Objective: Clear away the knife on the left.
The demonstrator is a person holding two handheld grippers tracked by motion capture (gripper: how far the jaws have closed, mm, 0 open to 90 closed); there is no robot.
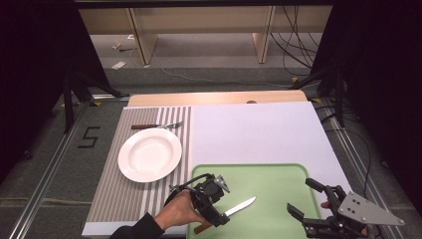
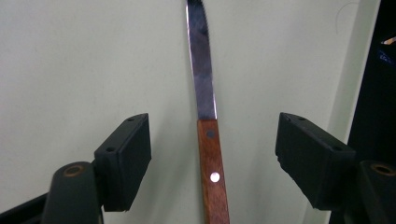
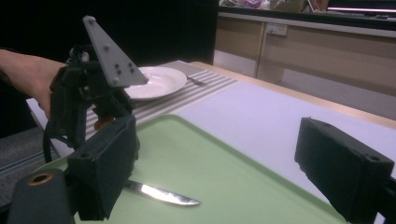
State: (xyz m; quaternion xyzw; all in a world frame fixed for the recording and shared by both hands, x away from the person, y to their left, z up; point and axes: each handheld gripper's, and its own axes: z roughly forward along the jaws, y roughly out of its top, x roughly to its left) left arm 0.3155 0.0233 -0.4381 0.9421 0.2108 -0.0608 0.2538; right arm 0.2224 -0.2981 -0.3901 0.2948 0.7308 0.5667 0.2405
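Note:
A knife (image 1: 241, 205) with a brown wooden handle lies on the green tray (image 1: 278, 179), blade pointing right and away. My left gripper (image 1: 213, 211) stands over the handle end, held by a hand at the tray's left edge. In the left gripper view the handle (image 2: 212, 158) runs up between the two wide-apart jaws, and neither pad touches it. My right gripper (image 1: 304, 198) hovers open over the tray's right part with nothing between its fingers. In the right gripper view the blade (image 3: 161, 193) shows beyond my right gripper (image 3: 224, 163), with the left gripper (image 3: 93, 93) farther off.
A white plate (image 1: 149, 154) sits on the striped placemat (image 1: 114, 199) at the left, and a fork (image 1: 157, 126) lies just beyond it. A white mat (image 1: 254, 134) covers the table behind the tray. The floor drops off on both sides of the table.

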